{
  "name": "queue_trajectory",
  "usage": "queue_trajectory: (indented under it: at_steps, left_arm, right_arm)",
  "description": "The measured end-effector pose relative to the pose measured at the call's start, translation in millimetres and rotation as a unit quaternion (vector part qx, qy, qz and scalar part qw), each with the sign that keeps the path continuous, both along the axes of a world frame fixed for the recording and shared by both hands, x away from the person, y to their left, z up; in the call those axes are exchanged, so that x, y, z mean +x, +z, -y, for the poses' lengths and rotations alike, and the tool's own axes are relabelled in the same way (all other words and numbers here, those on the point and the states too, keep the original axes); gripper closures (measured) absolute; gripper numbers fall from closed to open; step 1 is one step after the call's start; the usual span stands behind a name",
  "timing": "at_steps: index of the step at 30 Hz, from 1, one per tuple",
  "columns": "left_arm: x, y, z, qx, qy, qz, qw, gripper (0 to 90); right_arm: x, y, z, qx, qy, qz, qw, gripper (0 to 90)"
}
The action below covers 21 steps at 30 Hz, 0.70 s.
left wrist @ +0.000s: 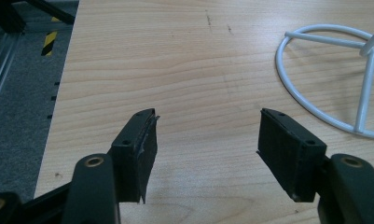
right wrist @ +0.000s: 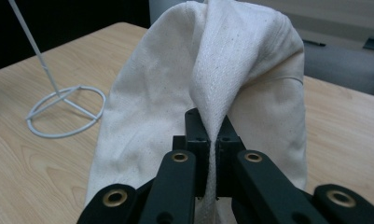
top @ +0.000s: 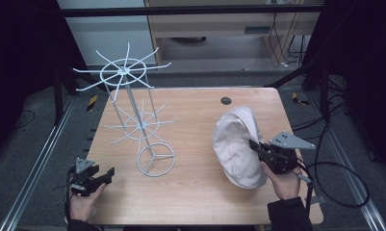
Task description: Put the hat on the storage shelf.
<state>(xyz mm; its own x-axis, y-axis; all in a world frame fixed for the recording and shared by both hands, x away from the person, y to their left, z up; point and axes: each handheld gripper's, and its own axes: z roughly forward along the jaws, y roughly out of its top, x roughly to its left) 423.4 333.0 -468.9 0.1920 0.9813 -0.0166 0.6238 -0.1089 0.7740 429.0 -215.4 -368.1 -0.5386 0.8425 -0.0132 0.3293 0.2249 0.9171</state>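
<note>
The right gripper point(right wrist: 211, 140) is pinching a thin fold of the pale cloth cap point(top: 236, 144) at the surface's right side, left gripper point(left wrist: 208, 144) idling with jaws spread, so the fabric is risking slipping free or snagging the wire rack point(top: 133, 110).

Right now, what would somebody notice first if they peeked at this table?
Probably the tall white wire rack with spokes like spider legs, standing left of the middle. Next, the pale pink hat on the right, a fold pinched in the right gripper. The left gripper waits open near the table's front-left corner.
</note>
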Motion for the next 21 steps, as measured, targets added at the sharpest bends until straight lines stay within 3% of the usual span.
queue_trajectory:
  at_steps: [8, 21]
  left_arm:
    - [0.2, -0.2, 1.1, 0.001, -0.003, -0.001, 1.0, 37.4]
    - [0.9, -0.8, 1.2, -0.003, -0.002, -0.003, 1.0, 37.4]
  right_arm:
    - [-6.5, 9.8, -5.0, 0.014, 0.027, 0.028, 0.9991, 88.4]
    - [-18.7, 34.5, -13.0, 0.045, 0.058, 0.073, 0.9946, 88.4]
